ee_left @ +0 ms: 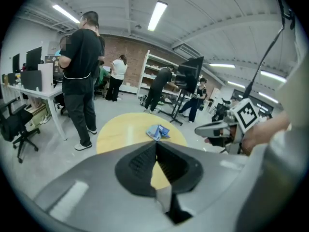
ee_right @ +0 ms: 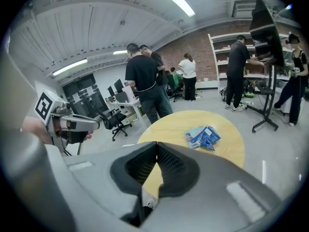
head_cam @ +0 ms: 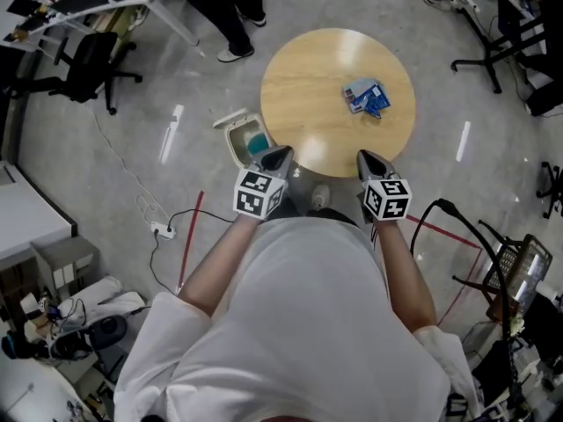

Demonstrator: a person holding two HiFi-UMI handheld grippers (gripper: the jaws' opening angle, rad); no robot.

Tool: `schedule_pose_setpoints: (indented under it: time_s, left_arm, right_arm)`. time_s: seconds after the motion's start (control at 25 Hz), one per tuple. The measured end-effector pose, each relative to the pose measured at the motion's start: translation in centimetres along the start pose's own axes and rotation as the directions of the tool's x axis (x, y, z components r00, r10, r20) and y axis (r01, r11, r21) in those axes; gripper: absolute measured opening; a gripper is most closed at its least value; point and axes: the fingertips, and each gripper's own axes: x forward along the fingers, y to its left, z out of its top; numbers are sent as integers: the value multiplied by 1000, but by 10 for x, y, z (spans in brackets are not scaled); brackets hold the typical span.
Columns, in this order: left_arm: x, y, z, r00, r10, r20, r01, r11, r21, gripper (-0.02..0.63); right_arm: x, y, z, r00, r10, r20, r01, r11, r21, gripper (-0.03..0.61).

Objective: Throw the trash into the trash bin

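Seen from above, a person stands at the near edge of a round wooden table [head_cam: 303, 95] with a two-jaw gripper in each hand. The left gripper [head_cam: 279, 155] and the right gripper [head_cam: 366, 157] both hover over the table's near rim. They point forward and down, well apart from each other. In each gripper's own view the two dark ribbed pads meet at their tips with nothing between them, so both pairs of jaws are closed and empty.

The trash [head_cam: 365, 97], a crumpled blue and white wrapper, lies on the table top toward its far right part. It is well apart from both grippers, though nearer the right one. The trash bin [head_cam: 236, 144] is a small white one with its lid flipped open (teal shows inside). It stands on the floor just beside the table's left edge, close to the left gripper.

The task looks to be at its very start: this is the approach, and nothing is picked up yet. The next move probably calls for one gripper, most likely the right, to part its jaws and reach across the table to the wrapper. It would need to close on a raised fold, since the thin crumpled material lies low on the wood. The wrapper then has to be carried left, over the open bin, and let go.
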Motion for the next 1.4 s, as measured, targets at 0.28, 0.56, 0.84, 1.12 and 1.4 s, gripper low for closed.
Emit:
schedule_pose_setpoints:
  time_s: [0.28,0.56,0.84,1.12,1.4]
  left_arm:
    - [9,22,11,997,-73,-30,74,996,47,3]
    - [11,52,19,990,-128,-52,132,988,82,3]
    - [12,74,25,984,-165,-61,170,981,97,3]
    - [24,76,28,983,-172,-64,177,981,74,3]
    - [35,73,32,991,-127,-49,129,991,25,3]
  right_arm:
    - [16,6,4,997,-73,-5,73,997,33,2]
    - [38,20,13,992,-129,4,129,991,40,3]
    - [55,18,24,980,-199,1,199,979,46,3]
    - [63,12,27,978,-207,-17,208,977,51,2]
    - [79,-11,24,984,-164,-65,165,986,21,3]
